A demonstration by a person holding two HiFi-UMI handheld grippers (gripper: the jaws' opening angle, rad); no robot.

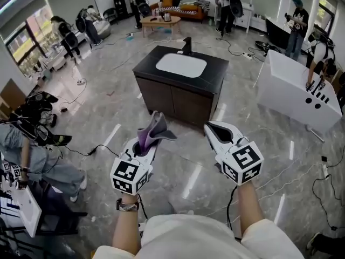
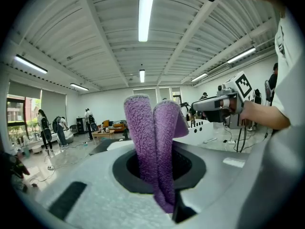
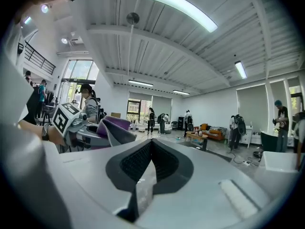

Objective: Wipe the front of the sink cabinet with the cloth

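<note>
Purple fuzzy cloth held in left claw; right claw closed, empty. Dark sink cabinet stands well ahead: approach before wiping.

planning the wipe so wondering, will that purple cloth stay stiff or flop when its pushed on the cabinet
Probably soft yet springy: the cloth stands folded, mostly upright, above the left tongs. Its fluffy pile looks grippy, unlikely to slip. Likely light; it should flatten against the cabinet front.

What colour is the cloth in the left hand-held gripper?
Purple; the left gripper view shows the cloth best.
</note>
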